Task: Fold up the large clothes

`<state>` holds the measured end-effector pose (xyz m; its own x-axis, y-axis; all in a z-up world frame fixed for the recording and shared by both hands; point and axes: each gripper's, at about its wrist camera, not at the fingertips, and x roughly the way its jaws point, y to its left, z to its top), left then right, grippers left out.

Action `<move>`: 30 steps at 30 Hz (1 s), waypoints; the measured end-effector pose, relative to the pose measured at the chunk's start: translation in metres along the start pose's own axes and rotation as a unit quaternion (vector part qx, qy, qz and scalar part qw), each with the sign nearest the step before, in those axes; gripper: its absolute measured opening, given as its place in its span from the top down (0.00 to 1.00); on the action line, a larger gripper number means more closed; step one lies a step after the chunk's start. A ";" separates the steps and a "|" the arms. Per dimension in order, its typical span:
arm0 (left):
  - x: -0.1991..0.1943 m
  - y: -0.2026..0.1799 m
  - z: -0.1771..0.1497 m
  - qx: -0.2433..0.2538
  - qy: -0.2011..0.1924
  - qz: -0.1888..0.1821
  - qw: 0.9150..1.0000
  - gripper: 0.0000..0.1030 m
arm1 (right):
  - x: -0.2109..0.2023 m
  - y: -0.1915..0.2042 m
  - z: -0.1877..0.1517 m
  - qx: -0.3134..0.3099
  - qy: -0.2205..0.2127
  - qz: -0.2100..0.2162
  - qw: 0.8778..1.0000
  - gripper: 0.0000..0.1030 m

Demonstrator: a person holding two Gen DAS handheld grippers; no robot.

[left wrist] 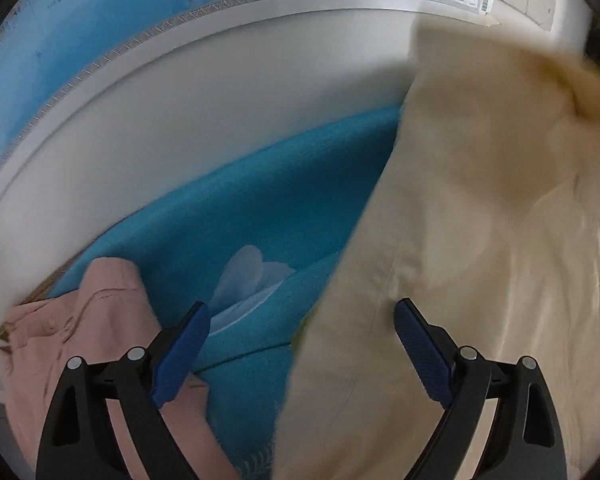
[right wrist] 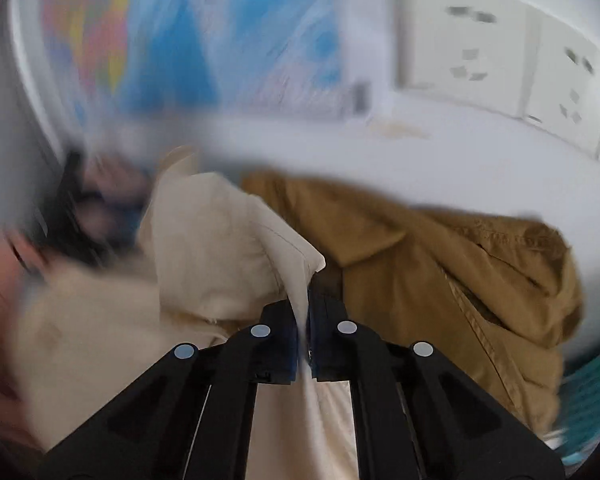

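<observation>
**Cream garment pinched in your right gripper**

The cream garment lies bunched on the blue blanket; your right gripper is clamped on its folded edge. Your left gripper hangs wide apart, empty, over the blanket beside a pink garment.
</observation>
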<state>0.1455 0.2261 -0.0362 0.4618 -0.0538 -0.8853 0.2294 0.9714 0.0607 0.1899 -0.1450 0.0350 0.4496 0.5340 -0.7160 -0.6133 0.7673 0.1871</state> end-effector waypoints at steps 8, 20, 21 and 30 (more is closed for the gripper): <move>0.039 -0.004 0.003 0.039 0.052 -0.001 0.998 0.10 | 0.040 -0.021 -0.005 0.037 0.035 -0.014 0.999 0.94; -0.063 0.016 -0.008 -0.001 -0.095 0.001 0.995 0.97 | -0.032 0.011 0.022 0.054 -0.091 0.112 0.988 0.96; -0.079 0.024 -0.006 -0.014 -0.113 0.017 0.993 0.97 | -0.033 0.010 0.026 0.053 -0.101 0.115 0.987 0.96; -0.086 0.030 -0.035 -0.027 -0.090 0.060 0.994 0.30 | 0.090 -0.002 0.026 0.060 -0.004 -0.037 0.998 0.81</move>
<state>0.0826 0.2682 0.0259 0.6307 0.0283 -0.7755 0.1182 0.9842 0.1320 0.2485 -0.0894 -0.0121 0.4971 0.4764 -0.7252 -0.4963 0.8417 0.2128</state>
